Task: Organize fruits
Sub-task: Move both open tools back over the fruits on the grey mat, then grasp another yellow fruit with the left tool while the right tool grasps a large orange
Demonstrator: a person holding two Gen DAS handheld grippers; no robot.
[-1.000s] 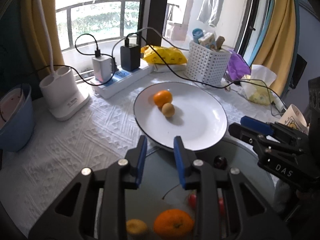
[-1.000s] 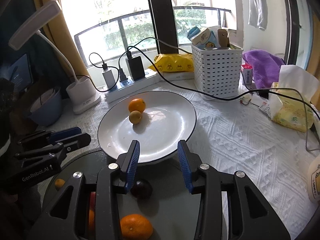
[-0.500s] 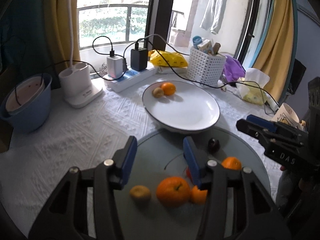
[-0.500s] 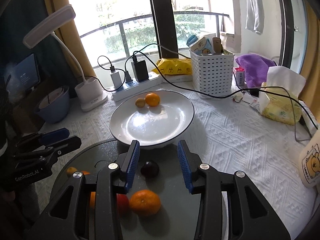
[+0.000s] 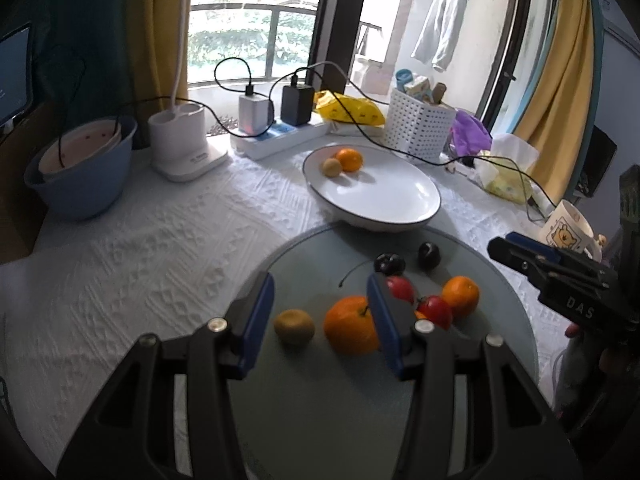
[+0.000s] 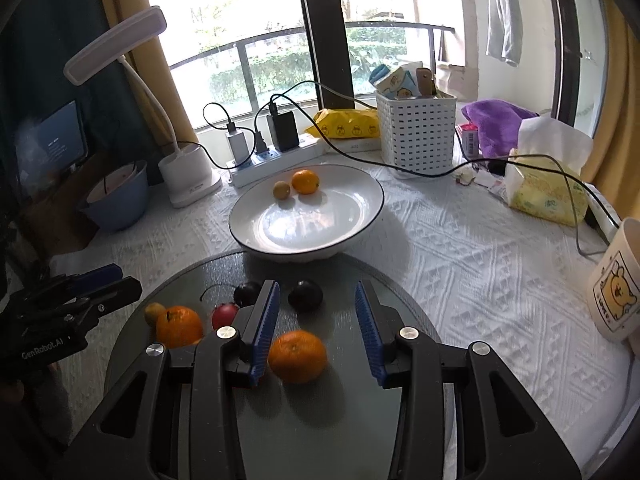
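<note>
A white plate (image 5: 380, 196) (image 6: 312, 224) holds an orange (image 5: 349, 159) and a small yellow-green fruit (image 5: 332, 167). Nearer me, a round grey tray (image 5: 320, 400) (image 6: 320, 420) carries several loose fruits. Among them are a kiwi-like fruit (image 5: 294, 326), a big orange (image 5: 350, 330), two red fruits (image 5: 436, 310) and two dark plums (image 5: 429, 255). My left gripper (image 5: 320, 292) hovers open over the kiwi-like fruit and the big orange, touching neither. My right gripper (image 6: 316, 292) is open above another orange (image 6: 297, 356), with a dark plum (image 6: 305, 295) just beyond its tips.
A blue bowl (image 5: 80, 176), a white lamp base (image 5: 184, 140) and a power strip with chargers (image 5: 280, 136) line the back. A white basket (image 6: 416, 128), a tissue pack (image 6: 548, 192) and a bear mug (image 6: 616, 284) stand on the right. A black cable (image 6: 400, 168) runs behind the plate.
Both grippers have drawn back from the plate toward me, so more of the grey tray and its fruits shows. The left jaws have spread wider. The right jaws are unchanged.
</note>
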